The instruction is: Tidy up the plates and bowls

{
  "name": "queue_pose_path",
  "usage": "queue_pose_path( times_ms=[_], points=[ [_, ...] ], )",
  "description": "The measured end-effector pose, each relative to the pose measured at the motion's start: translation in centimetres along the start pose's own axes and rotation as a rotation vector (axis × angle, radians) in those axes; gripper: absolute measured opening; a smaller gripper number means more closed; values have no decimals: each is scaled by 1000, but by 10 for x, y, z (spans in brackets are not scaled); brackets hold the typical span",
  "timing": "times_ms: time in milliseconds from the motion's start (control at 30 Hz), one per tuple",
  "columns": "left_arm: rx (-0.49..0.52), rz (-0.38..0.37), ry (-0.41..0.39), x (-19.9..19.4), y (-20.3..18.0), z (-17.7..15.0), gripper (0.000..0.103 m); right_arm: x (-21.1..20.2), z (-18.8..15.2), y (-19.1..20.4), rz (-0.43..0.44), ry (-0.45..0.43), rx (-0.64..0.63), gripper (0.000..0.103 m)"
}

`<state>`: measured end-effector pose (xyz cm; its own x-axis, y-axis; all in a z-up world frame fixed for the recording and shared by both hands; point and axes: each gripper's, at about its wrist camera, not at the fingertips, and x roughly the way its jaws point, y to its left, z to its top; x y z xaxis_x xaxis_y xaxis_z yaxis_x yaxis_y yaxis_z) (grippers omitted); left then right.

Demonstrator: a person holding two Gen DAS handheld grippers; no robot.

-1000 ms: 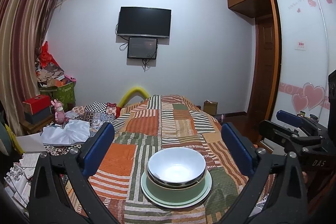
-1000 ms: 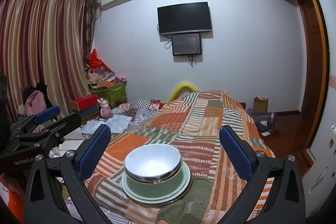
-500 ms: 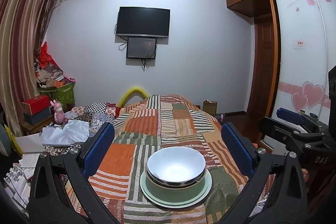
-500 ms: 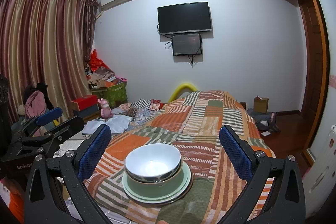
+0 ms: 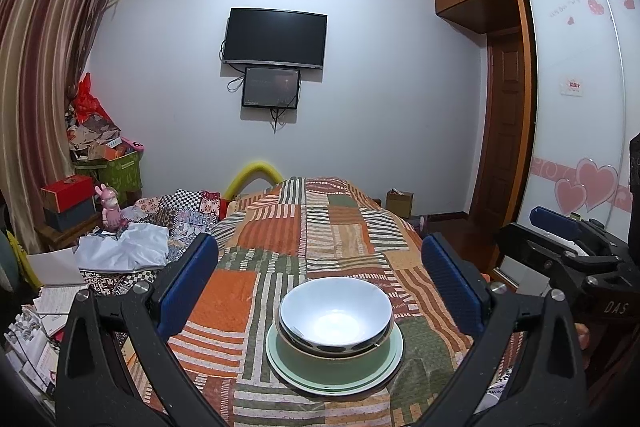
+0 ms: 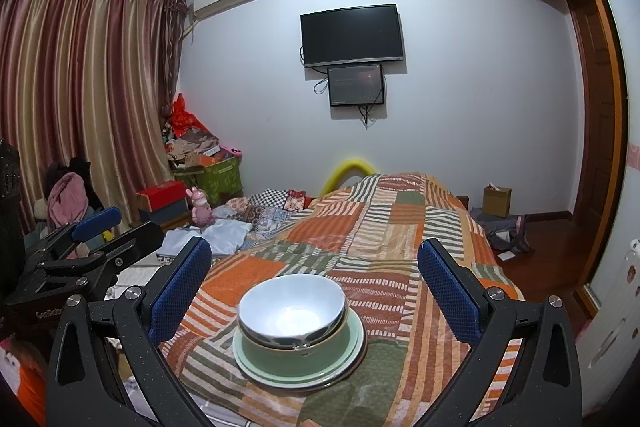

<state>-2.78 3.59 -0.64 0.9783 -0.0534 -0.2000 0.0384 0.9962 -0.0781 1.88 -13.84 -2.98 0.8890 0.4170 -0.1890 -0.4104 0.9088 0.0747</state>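
A white ceramic bowl point(image 5: 335, 311) nests in a green bowl point(image 5: 334, 359) on a pale green plate point(image 5: 280, 355), resting on the striped patchwork bedspread point(image 5: 320, 227). The left gripper point(image 5: 320, 283) and right gripper point(image 6: 314, 281) hover before the stack, jaws spread wide, holding nothing.

Both grippers share one build. The left gripper point(image 5: 320, 279) has black, finely speckled arms with triangular cut-outs, silver round screws at the joints, and blue textured pads point(image 5: 188, 283) on its fingers. The right gripper point(image 6: 316, 279) matches; white lettering marks each body, partly legible as "DAS" and "GenRobo".
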Motion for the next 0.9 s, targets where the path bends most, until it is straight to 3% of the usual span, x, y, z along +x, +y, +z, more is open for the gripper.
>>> queue_pose_path(
  times_ms=[900],
  points=[
    [9, -17, -2, 0, -3, 0, 103, 0, 2, 1, -15, -8, -11, 103]
  ],
)
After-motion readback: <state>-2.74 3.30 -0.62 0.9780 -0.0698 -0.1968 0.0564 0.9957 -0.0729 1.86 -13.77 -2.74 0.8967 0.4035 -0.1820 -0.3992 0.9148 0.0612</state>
